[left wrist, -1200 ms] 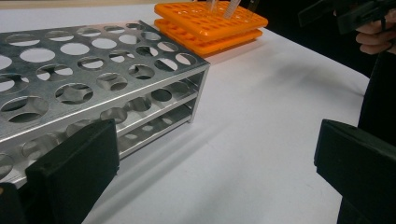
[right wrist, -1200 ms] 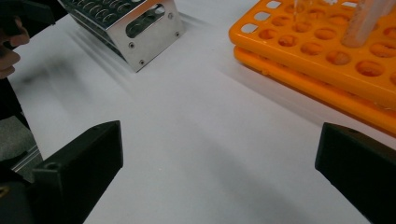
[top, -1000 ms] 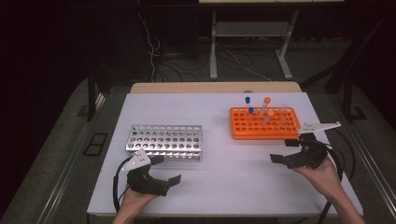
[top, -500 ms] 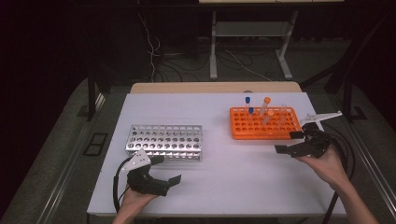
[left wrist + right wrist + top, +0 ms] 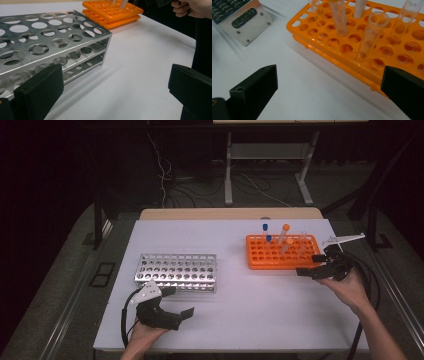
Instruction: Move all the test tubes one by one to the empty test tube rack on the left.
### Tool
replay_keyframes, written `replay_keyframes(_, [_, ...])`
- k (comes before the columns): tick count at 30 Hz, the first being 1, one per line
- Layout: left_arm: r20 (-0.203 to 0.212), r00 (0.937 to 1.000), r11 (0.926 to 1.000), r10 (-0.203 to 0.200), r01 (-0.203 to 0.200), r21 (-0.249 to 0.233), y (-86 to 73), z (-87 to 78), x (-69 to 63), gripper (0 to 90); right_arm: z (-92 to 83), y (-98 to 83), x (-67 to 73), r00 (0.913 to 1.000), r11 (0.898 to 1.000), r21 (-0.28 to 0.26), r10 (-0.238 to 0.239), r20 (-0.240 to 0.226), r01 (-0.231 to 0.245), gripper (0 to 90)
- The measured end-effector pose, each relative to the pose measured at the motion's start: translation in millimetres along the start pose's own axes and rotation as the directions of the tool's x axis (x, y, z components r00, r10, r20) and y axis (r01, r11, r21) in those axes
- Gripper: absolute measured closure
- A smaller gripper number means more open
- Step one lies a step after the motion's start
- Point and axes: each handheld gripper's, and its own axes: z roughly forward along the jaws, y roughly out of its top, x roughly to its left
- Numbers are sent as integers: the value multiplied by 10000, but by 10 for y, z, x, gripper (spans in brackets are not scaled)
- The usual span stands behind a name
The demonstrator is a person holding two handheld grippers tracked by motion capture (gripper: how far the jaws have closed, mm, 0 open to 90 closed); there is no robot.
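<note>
An orange tube rack stands at the right of the white table and holds several tubes, among them a blue-capped tube and an orange-capped tube. My right gripper is open at the rack's near right corner with nothing between its jaws. In the right gripper view the rack lies just ahead of the gripper, and an uncapped clear tube stands in its front rows. An empty metal rack stands at the left. My left gripper is open in front of it.
In the left gripper view the metal rack is close on the left, between the open jaws of that gripper is bare table, and the orange rack and a hand are farther off. Cables trail off the table's near edge.
The right gripper has moved away from the person, closer to the orange rack's near right corner. The left gripper has stayed put.
</note>
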Motion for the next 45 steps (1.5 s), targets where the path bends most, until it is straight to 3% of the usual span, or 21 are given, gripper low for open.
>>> replay_keyframes(3, [2, 10000, 10000, 4, -4, 11, 0, 2, 4, 0, 40, 1, -60, 9999, 10000, 11, 60, 137, -60, 5])
replay_keyframes(5, [0, 10000, 10000, 11, -11, 19, 0, 4, 5, 0, 58, -3, -113, 9999, 9999, -48, -106, 10, 106, 143])
replay_keyframes(8, [8, 10000, 10000, -2, 2, 27, -1, 8, 2, 0, 75, 3, -141, 9998, 9999, -99, -99, 151, 101, 147])
replay_keyframes(14, [5, 10000, 10000, 0, 0, 30, -2, 10, 1, 0, 156, 11, -223, 9997, 9998, -118, -129, 213, 132, 254])
replay_keyframes(22, [-17, 10000, 10000, 21, -21, 56, -2, 11, 4, 0, 228, 18, -271, 9975, 9988, -279, -384, 588, 401, 471])
replay_keyframes(35, [-29, 10000, 10000, 29, -29, 68, -4, 8, 10, 0, 323, 50, -331, 9963, 9981, -339, -484, 709, 509, 673])
replay_keyframes(45, [-29, 10000, 10000, 29, -28, 95, -2, 12, 8, 0, 341, 60, -318, 9931, 9947, -533, -834, 825, 880, 741])
